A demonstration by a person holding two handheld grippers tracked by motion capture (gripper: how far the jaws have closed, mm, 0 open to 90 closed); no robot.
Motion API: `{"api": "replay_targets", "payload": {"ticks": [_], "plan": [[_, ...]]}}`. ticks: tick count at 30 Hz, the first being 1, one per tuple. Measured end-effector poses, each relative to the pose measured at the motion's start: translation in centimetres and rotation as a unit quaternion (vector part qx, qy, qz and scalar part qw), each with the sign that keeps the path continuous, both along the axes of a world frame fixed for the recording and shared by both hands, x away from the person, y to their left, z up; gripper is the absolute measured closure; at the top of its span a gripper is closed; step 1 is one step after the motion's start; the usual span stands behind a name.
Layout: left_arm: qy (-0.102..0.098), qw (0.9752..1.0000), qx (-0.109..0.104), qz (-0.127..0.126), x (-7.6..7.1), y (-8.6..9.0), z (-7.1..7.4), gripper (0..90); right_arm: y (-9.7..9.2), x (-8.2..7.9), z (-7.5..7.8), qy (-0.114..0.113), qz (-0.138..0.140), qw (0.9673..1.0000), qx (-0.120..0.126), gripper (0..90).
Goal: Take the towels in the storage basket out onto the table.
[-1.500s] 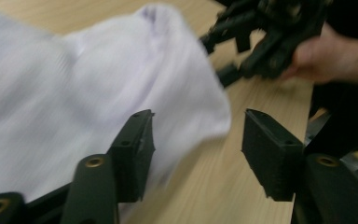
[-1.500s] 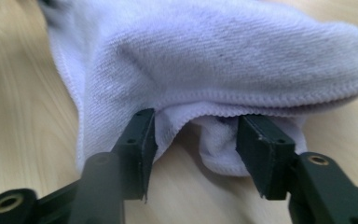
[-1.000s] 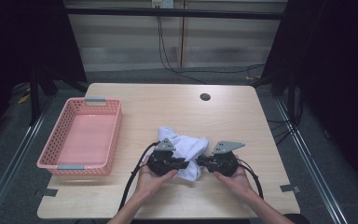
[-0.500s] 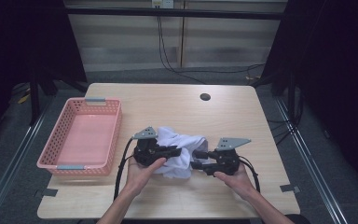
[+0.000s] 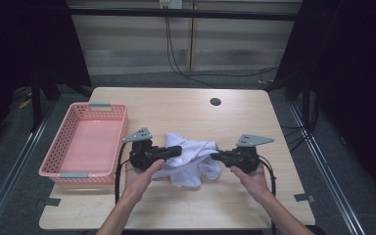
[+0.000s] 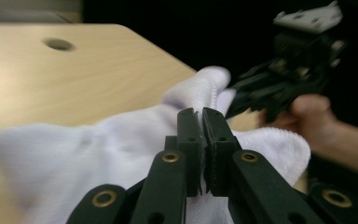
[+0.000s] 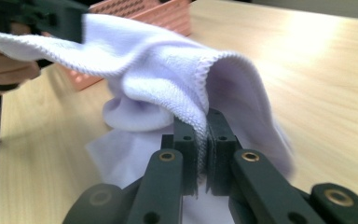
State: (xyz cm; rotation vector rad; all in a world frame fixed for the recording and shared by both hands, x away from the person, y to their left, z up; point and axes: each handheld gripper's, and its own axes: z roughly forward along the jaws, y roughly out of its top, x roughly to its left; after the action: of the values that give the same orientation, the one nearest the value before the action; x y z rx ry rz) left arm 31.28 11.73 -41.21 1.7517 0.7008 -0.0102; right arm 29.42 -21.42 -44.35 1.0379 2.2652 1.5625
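Tools on towel edges, mid-table

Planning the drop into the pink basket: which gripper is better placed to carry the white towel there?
Left. The left gripper is shut on the towel right beside the basket; the right gripper clamps the far edge, farther away.
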Motion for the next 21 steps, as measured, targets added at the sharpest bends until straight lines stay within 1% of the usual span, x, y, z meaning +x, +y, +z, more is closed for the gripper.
{"api": "replay_targets", "payload": {"ticks": [1, 2, 3, 4, 5, 6, 7, 9, 10, 11, 12, 13, 14, 15, 16, 17, 18, 19, 20, 21], "plan": [[0.004, 0.9999, -0.011, -0.001, 0.1, 0.4, 0.3, 86.8, -0.7, 0.1, 0.2, -0.001, -0.010, 1.0000, 0.001, 85.0], [0.004, 0.9999, -0.011, -0.001, 0.1, 0.4, 0.3, 87.0, -0.7, 0.1, 0.2, -0.001, -0.010, 1.0000, 0.001, 85.0], [0.006, 0.9999, -0.015, 0.003, 0.1, 0.6, 0.5, 87.0, -1.3, 0.1, 0.5, -0.002, -0.016, 0.9999, 0.001, 85.0], [0.000, 1.0000, -0.008, 0.005, 0.1, 0.7, 0.8, 87.1, -2.3, 0.1, 1.0, -0.008, -0.034, 0.9994, 0.005, 85.0], [-0.005, 0.9999, -0.006, 0.006, 0.1, 0.8, 1.0, 87.1, -2.3, 0.1, 1.0, -0.008, -0.034, 0.9994, 0.005, 85.0], [-0.009, 0.9998, -0.011, 0.014, 0.0, 1.2, 1.5, 87.4, -3.2, 0.3, 1.5, -0.012, -0.048, 0.9988, 0.007, 85.0], [-0.009, 0.9998, -0.011, 0.014, 0.0, 1.2, 1.5, 87.4, -3.2, 0.3, 1.5, -0.012, -0.048, 0.9988, 0.007, 85.0], [-0.017, 0.9994, -0.019, 0.024, 0.0, 1.7, 2.2, 87.4, -4.1, 0.8, 2.2, -0.013, -0.062, 0.9979, 0.012, 85.1], [-0.018, 0.9990, -0.030, 0.028, 0.1, 2.1, 2.7, 87.4, -4.7, 1.1, 2.8, -0.019, -0.074, 0.9969, 0.016, 85.1], [-0.021, 0.9986, -0.037, 0.032, 0.2, 2.5, 3.4, 87.5, -5.2, 1.5, 3.3, -0.021, -0.082, 0.9962, 0.020, 85.2], [-0.029, 0.9981, -0.038, 0.039, 0.1, 3.0, 4.0, 87.4, -5.7, 2.0, 3.9, -0.027, -0.093, 0.9950, 0.025, 85.2], [-0.034, 0.9976, -0.045, 0.040, 0.1, 3.4, 4.7, 87.5, -6.1, 2.4, 4.5, -0.033, -0.102, 0.9938, 0.027, 85.2], [-0.038, 0.9973, -0.048, 0.040, 0.1, 3.8, 5.3, 87.5, -6.8, 3.4, 5.4, -0.040, -0.122, 0.9911, 0.033, 85.3], [-0.043, 0.9971, -0.048, 0.042, 0.0, 4.2, 5.8, 87.5, -6.8, 3.4, 5.4, -0.040, -0.122, 0.9911, 0.033, 85.3], [-0.045, 0.9967, -0.050, 0.045, -0.2, 4.4, 6.2, 87.5, -6.9, 3.9, 5.8, -0.044, -0.128, 0.9903, 0.032, 85.3], [-0.049, 0.9966, -0.050, 0.045, -0.4, 4.5, 6.5, 87.5, -7.1, 4.8, 6.7, -0.052, -0.139, 0.9886, 0.024, 85.3], [-0.053, 0.9964, -0.048, 0.046, -0.6, 4.5, 6.6, 87.5, -7.1, 4.8, 6.7, -0.052, -0.139, 0.9886, 0.024, 85.3], [-0.055, 0.9965, -0.045, 0.045, -0.8, 4.7, 6.8, 87.5, -7.2, 5.3, 7.1, -0.054, -0.144, 0.9879, 0.022, 85.3], [-0.059, 0.9961, -0.046, 0.047, -1.1, 5.0, 7.1, 87.5, -7.3, 6.2, 8.1, -0.064, -0.152, 0.9863, 0.011, 85.3], [-0.056, 0.9958, -0.055, 0.046, -1.2, 5.2, 7.2, 87.5, -7.5, 6.7, 8.6, -0.065, -0.155, 0.9857, 0.008, 85.3]]}}
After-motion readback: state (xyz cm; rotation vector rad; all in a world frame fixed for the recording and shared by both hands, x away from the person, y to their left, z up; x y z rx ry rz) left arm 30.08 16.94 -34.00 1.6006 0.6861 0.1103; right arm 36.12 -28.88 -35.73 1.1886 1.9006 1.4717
